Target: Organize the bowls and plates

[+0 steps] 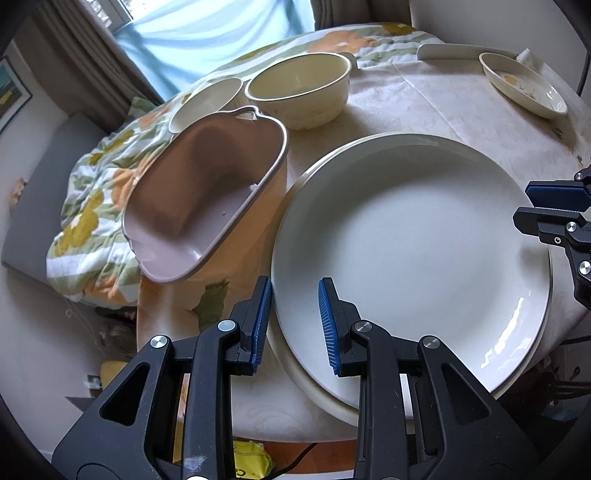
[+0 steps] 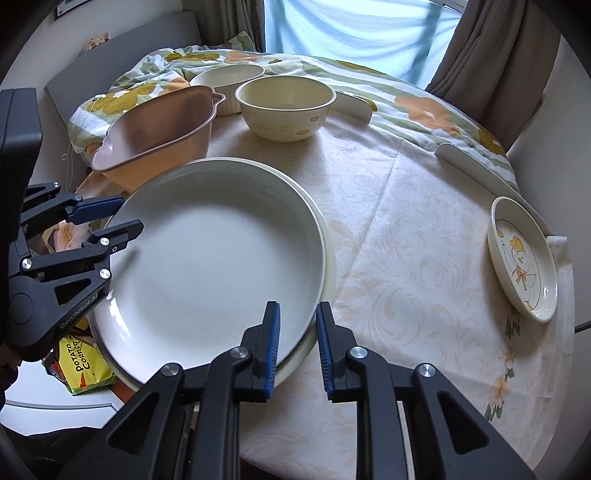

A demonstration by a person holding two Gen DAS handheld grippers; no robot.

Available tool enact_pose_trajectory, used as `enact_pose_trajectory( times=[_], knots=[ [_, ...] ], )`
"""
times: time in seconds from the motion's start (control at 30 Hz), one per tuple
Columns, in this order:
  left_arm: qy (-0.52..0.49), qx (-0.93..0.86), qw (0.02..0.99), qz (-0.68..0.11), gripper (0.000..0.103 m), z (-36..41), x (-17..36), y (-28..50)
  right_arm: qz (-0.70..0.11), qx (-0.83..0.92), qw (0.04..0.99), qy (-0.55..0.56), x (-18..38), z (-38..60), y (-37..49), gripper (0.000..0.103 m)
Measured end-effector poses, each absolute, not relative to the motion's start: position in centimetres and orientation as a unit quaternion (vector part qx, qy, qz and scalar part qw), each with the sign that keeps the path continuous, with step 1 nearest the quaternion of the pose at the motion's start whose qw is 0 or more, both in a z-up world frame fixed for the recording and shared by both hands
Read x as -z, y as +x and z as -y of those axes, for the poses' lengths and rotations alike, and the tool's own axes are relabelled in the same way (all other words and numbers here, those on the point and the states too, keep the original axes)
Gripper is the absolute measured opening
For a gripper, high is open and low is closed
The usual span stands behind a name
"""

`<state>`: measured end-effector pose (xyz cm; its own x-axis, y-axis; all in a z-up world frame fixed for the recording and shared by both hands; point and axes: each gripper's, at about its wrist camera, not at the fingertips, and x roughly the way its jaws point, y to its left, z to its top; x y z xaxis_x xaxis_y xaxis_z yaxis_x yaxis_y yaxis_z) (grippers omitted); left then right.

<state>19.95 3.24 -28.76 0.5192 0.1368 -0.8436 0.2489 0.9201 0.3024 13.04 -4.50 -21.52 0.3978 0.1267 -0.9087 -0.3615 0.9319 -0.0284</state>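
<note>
A large white plate (image 1: 413,254) lies on top of a cream plate (image 1: 332,400) on the round table; the stack also shows in the right wrist view (image 2: 218,262). My left gripper (image 1: 295,325) is open, its jaws astride the white plate's near-left rim. My right gripper (image 2: 297,347) is open, its jaws astride the opposite rim. A pink handled dish (image 1: 207,199) leans tilted left of the plates. A cream bowl (image 1: 303,88) and a white ribbed bowl (image 1: 207,101) stand behind. A small duck-print dish (image 2: 524,258) sits at the right.
The table has a cream patterned cloth (image 2: 406,229) over it. A flowered quilt (image 1: 96,206) lies beyond the table's left edge. A window with blue curtain (image 2: 362,33) is at the back. A yellow snack bag (image 2: 81,365) lies below the table edge.
</note>
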Motion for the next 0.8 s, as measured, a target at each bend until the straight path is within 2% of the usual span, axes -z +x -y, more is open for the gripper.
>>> enact_pose_trajectory(
  times=[0.3,0.57,0.6,0.67,0.7,0.73,0.77,0.8],
  knots=[
    [0.18,0.037,0.853,-0.489,0.024,-3.9,27.6,19.8,-0.526,-0.142,0.837,-0.05,20.2,5.8,12.9,0.018],
    [0.142,0.071,0.883,-0.443,0.024,-3.0,20.5,18.6,-0.49,-0.116,0.864,0.027,14.6,9.8,10.9,0.018],
    [0.136,0.083,0.887,-0.433,0.027,-2.5,19.2,18.4,-0.485,-0.109,0.867,0.037,13.9,10.4,10.6,0.018],
    [0.128,0.11,0.897,-0.409,0.059,-1.5,17.1,18.3,-0.471,-0.098,0.874,0.067,12.4,12.2,9.8,0.02],
    [0.127,0.124,0.901,-0.395,0.095,-0.7,16.2,18.2,-0.467,-0.088,0.876,0.078,11.9,13.0,9.3,0.024],
    [0.128,0.137,0.905,-0.381,0.102,-0.2,15.5,18.0,-0.464,-0.074,0.878,0.088,11.5,13.9,8.9,0.043],
    [0.127,0.154,0.908,-0.368,0.102,0.5,14.9,17.9,-0.46,-0.06,0.881,0.097,11.1,14.8,8.4,0.074],
    [0.128,0.173,0.906,-0.366,0.102,1.4,14.5,18.1,-0.456,-0.049,0.882,0.106,10.8,15.7,7.9,0.088]
  ],
)
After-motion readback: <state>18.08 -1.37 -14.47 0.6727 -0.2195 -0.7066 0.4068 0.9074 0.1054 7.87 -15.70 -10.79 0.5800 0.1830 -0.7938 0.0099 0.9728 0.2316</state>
